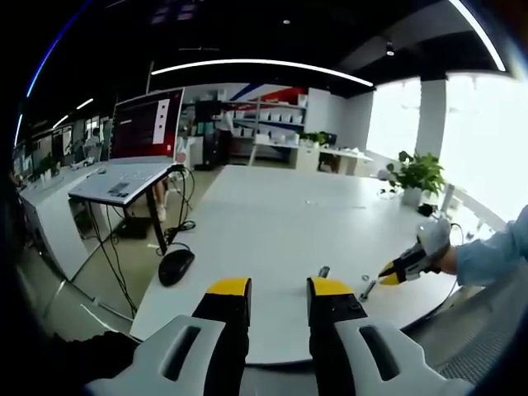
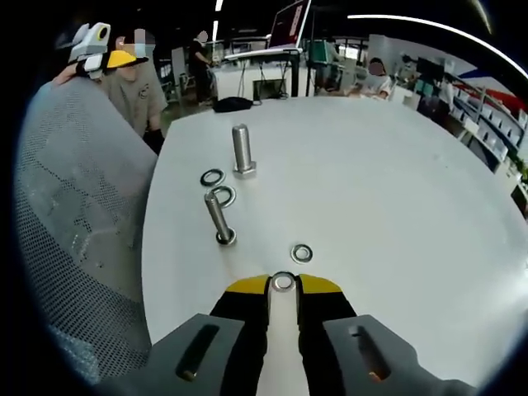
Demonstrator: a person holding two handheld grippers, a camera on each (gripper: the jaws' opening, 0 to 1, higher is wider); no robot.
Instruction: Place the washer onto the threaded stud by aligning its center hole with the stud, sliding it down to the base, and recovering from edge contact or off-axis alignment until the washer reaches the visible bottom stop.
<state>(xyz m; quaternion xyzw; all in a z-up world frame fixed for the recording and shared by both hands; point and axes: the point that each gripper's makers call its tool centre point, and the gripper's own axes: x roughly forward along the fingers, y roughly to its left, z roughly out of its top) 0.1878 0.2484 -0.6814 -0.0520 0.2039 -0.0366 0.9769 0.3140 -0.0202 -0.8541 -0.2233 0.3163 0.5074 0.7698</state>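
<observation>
On the white table (image 2: 396,206), right tongs (image 2: 283,283) pinching a washer (image 2: 283,282), left tongs (image 1: 279,287) narrowly parted, two studs (image 2: 219,218) ahead.

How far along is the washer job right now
Picked up: the right claw is shut on a small silver steel washer. Nothing is seated yet on the nearer upright threaded steel stud; the ring behind it looks flat on the white table. Left: carry it over, align the hole, slide down to the base. The left claw is open.

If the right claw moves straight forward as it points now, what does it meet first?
Probably the loose flat metal washer on the white table, just ahead. The right claw already holds a small silver washer; depth is uncertain.
</observation>
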